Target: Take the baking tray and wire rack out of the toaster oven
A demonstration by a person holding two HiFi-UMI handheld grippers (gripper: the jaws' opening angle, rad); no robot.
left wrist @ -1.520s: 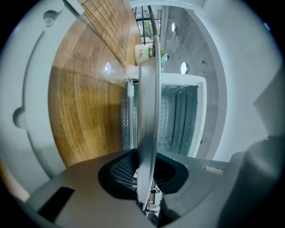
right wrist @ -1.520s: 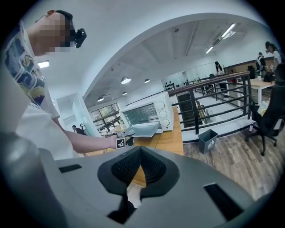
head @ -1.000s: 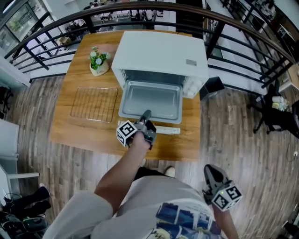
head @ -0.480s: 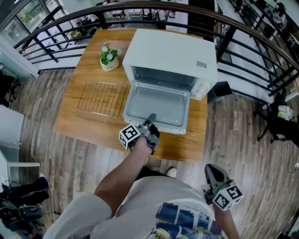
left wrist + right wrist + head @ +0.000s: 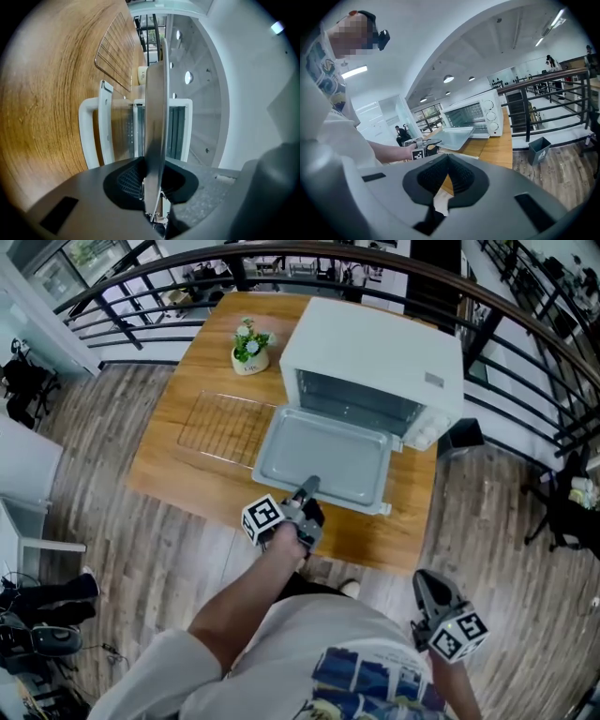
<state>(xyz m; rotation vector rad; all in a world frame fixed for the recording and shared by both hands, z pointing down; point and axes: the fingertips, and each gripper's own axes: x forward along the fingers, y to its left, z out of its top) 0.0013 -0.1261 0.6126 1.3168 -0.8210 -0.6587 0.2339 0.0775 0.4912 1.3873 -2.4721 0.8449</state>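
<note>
The grey baking tray [image 5: 323, 454] is out in front of the white toaster oven [image 5: 375, 352], held above the open door. My left gripper [image 5: 307, 489] is shut on the middle of the tray's near rim. In the left gripper view the tray [image 5: 155, 103] runs edge-on between the jaws of the left gripper [image 5: 153, 176]. The wire rack [image 5: 223, 427] lies flat on the wooden table [image 5: 178, 474], left of the oven. My right gripper [image 5: 427, 594] hangs low at the person's right side, off the table, shut on nothing. From there I see the tray [image 5: 452, 137] and oven [image 5: 473, 116].
A small potted plant [image 5: 250, 345] stands at the table's back, left of the oven. The oven door [image 5: 91, 136] with its white handle lies open under the tray. A dark bin [image 5: 461, 435] sits on the floor to the right. A black railing [image 5: 525, 324] curves behind the table.
My left gripper has drawn the tray further out of the oven, toward the person and slightly up. The right gripper has stayed low at the side.
</note>
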